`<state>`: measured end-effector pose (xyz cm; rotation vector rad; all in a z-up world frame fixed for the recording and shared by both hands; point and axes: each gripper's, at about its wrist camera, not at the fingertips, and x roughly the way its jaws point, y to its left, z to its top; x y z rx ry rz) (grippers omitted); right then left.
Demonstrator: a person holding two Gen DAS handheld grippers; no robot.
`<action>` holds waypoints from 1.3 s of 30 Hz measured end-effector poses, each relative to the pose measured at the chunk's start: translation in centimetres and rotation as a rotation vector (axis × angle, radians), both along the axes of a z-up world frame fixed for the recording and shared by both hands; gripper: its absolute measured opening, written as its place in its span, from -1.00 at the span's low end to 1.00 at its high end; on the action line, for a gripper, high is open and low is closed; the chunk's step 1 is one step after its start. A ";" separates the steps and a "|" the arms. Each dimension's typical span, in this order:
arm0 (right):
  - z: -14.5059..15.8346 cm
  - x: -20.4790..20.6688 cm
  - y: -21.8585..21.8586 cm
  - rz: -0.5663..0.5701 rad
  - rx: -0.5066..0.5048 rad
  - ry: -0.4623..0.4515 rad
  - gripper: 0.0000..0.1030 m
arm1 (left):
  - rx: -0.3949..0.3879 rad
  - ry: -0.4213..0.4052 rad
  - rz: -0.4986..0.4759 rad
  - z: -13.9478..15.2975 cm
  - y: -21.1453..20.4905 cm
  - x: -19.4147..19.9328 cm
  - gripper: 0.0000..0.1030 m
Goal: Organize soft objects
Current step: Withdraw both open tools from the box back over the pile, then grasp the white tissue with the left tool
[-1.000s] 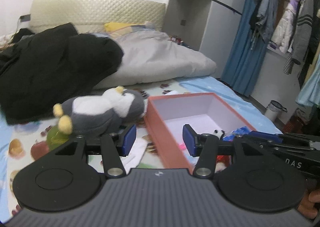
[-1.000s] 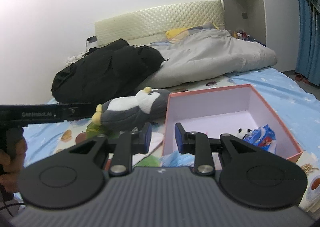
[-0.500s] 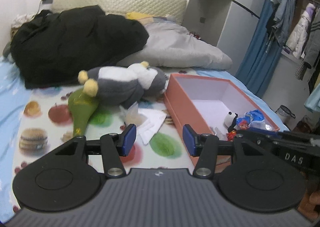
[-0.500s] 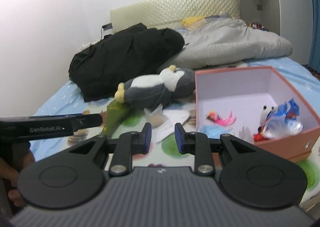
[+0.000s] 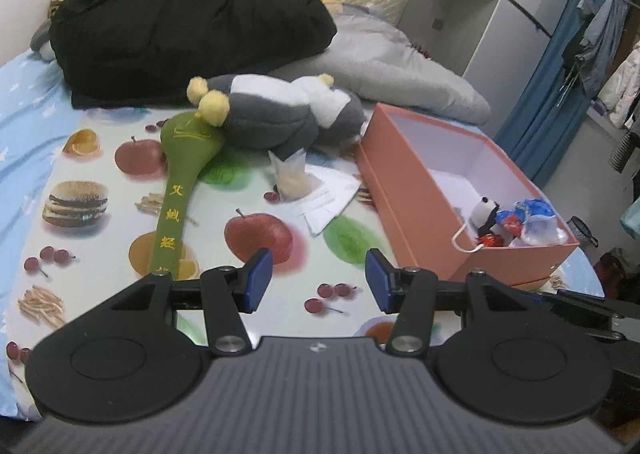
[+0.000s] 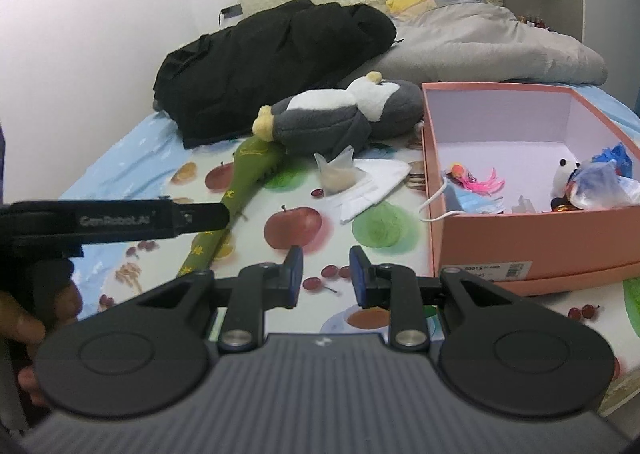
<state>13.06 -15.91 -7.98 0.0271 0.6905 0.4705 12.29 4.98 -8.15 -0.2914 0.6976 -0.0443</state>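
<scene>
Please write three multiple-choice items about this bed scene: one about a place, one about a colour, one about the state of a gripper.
1. Where does the small panda toy lie?
A. on the quilt
B. inside the pink box
C. under the coat

2. What colour is the long padded stick beside the penguin plush?
A. green
B. red
C. white

3. How stands the left gripper?
A. shut on the plush
B. shut on nothing
C. open, holding nothing

Key: 1 B, it sits among wrappers within the box walls. 2 A, green cloth with yellow letters. 3 C, the printed mat shows between its blue pads.
</scene>
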 end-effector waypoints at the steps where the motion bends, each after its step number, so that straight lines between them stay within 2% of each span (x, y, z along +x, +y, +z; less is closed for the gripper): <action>1: -0.2 0.2 0.2 0.003 -0.003 0.001 -0.44 | -0.001 0.005 0.002 -0.3 0.1 0.3 0.11; 14: -3.4 5.1 4.0 0.046 -0.069 0.048 -0.44 | -0.037 0.096 0.024 -4.7 2.5 7.5 0.12; 22: -5.8 10.3 6.7 0.047 -0.120 0.069 -0.44 | -0.074 0.139 0.022 -7.5 4.3 13.9 0.12; 29: -8.5 14.3 8.2 0.003 -0.163 0.083 -0.44 | -0.143 0.147 0.019 -9.9 5.6 19.5 0.11; 39: -11.4 18.8 9.3 -0.068 -0.168 0.102 -0.44 | -0.237 0.159 -0.001 -12.5 6.2 25.8 0.11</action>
